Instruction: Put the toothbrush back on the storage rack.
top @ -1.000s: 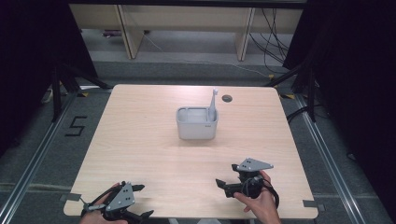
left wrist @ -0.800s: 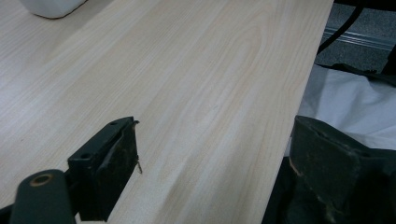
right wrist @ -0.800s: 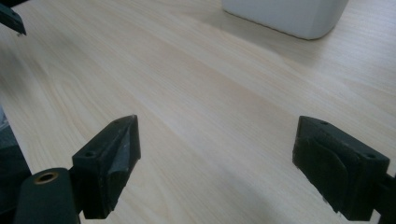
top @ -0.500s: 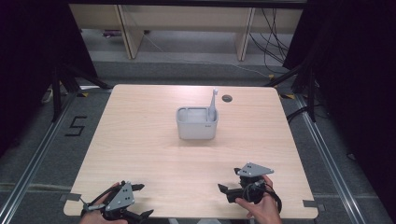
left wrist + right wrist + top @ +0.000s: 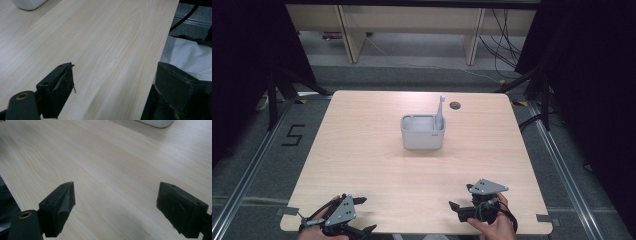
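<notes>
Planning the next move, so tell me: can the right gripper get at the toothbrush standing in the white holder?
Probably yes. The right gripper, jaws open, sits at the near edge; bare table lies between it and the white holder, and the toothbrush sticks up above the rim.

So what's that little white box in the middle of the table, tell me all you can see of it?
The box is a small open-topped tub, white or pale grey, smooth like plastic, with rounded corners. It stands upright near the middle of the wooden table, a little toward the far side. A pale, slim utensil stands in its right end, leaning on the rim and sticking up above it. Nothing else touches it; both grippers are at the near edge.
</notes>
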### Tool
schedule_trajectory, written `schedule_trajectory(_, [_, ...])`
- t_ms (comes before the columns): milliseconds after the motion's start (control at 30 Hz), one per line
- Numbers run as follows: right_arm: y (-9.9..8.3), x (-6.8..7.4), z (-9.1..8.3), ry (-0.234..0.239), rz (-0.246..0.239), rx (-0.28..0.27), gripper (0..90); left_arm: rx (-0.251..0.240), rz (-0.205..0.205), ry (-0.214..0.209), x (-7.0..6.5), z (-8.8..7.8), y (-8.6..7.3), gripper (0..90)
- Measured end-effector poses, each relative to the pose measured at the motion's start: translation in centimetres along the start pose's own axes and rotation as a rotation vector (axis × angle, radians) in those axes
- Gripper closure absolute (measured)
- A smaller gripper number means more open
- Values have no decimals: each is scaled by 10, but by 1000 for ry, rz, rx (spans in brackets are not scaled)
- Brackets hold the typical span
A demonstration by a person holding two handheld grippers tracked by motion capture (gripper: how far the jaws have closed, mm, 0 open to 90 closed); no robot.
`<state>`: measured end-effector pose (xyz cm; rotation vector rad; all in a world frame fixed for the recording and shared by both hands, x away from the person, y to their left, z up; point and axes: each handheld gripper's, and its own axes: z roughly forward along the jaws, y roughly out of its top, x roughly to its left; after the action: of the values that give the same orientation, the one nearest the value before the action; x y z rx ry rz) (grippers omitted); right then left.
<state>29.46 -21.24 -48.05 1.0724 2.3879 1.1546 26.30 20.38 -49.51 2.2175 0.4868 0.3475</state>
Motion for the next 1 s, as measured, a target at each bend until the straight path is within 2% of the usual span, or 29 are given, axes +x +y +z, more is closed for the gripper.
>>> schedule_trajectory(33, [-1, 1, -1, 8, 12, 6, 159, -1, 10, 9, 0, 0, 0, 147])
schedule_trajectory(100, [-2, 0, -3, -3, 17, 10, 159, 9, 11, 0, 1, -1, 0, 147])
schedule_trajectory(133, [-3, -1, -3, -12, 5, 5, 160, -2, 9, 9, 0, 0, 0, 147])
schedule_trajectory(167, [-4, 0, -5, -11, 31, 11, 159, -1, 9, 9, 0, 0, 0, 147])
schedule_trajectory(200, [-5, 0, -6, -14, 35, 12, 159, -14, -8, 7, -1, 1, 0, 147])
schedule_trajectory(233, [-5, -1, -6, -11, 18, 5, 159, -12, -6, 7, -1, 1, 0, 147])
schedule_trajectory(267, [-6, 0, -7, -10, 35, 9, 159, 0, -3, -3, 0, 0, 0, 147])
schedule_trajectory(300, [-7, -1, -6, -16, 13, 1, 159, 1, -2, -3, 0, 0, 0, 147])
schedule_trajectory(333, [-7, 0, -7, -20, 34, 10, 159, -8, -5, 0, -1, 0, 0, 147])
schedule_trajectory(367, [-8, 0, -8, -18, 30, 14, 159, -13, -4, 8, -1, 1, 0, 147])
schedule_trajectory(400, [-8, -1, -7, -16, 9, 11, 159, -12, -3, 6, -1, 1, 0, 147])
schedule_trajectory(433, [-9, 2, -8, -21, 35, 23, 159, -12, -3, 6, -1, 1, 0, 147])
schedule_trajectory(500, [-10, 0, -8, -20, 8, 22, 159, -7, -11, -11, -1, 1, 0, 147])
schedule_trajectory(533, [-11, 2, -9, -25, 16, 33, 159, -7, -10, -9, -1, 1, 0, 147])
schedule_trajectory(600, [-12, 0, -8, -31, -14, 32, 159, -17, -11, 1, -1, 2, -1, 147])
schedule_trajectory(633, [-12, 2, -9, -28, 4, 39, 159, -15, -11, 3, -1, 2, 0, 147])
schedule_trajectory(700, [-14, 1, -9, -29, -11, 49, 159, -1, -4, -6, 0, 0, 0, 147])
schedule_trajectory(733, [-14, 1, -9, -26, -3, 49, 159, 3, 1, -4, 0, 0, 0, 147])
schedule_trajectory(767, [-14, 2, -11, -37, 8, 56, 159, -7, -11, -9, -1, 1, 0, 147])
schedule_trajectory(800, [-16, 1, -10, -34, -10, 53, 159, -5, -8, -9, -1, 1, 0, 147])
schedule_trajectory(833, [-16, 1, -10, -33, -10, 53, 159, -14, -10, 2, -1, 2, -1, 147])
schedule_trajectory(1000, [-18, 0, -11, -35, -9, 70, 159, -13, -12, 3, -1, 2, -1, 147])
